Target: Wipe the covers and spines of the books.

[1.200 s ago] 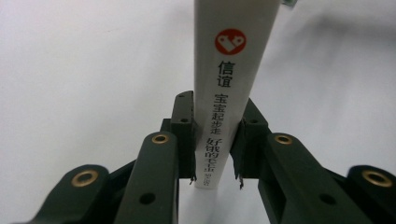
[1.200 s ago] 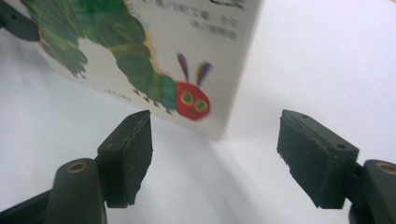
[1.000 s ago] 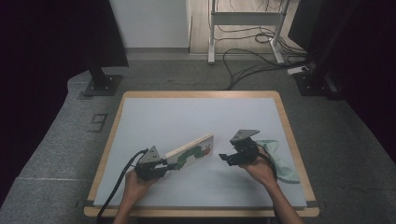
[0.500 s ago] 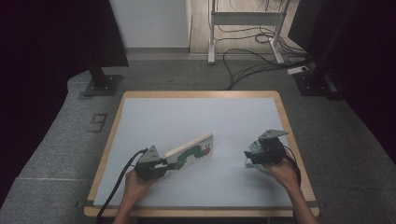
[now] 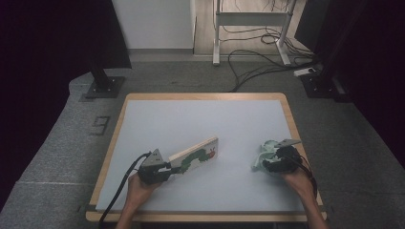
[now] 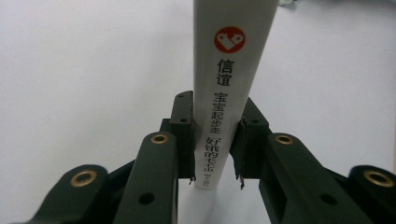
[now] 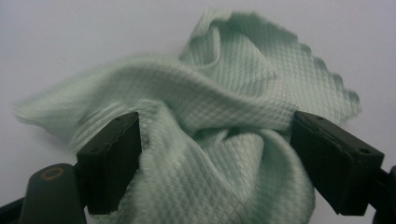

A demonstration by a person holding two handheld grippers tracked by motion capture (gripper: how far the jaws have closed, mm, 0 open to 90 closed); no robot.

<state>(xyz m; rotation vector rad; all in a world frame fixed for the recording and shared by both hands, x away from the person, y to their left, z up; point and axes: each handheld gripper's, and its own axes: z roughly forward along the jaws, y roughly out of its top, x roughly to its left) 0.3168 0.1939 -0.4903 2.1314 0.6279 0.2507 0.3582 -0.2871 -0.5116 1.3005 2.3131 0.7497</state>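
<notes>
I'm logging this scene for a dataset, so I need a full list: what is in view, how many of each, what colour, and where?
book: one, white cover with a green caterpillar picture, left of the table's middle, one end clamped at its spine in the left gripper
cloth: one, pale green, crumpled at the table's right side, between the right gripper's spread jaws
table: one, pale grey top with a wooden rim, on a grey floor
cables: several, dark, on the floor behind the table
metal frame: one, light grey, behind the table
left gripper: one, black, shut on the book
right gripper: one, black, open around the cloth
hands: two, at the near edge
</notes>
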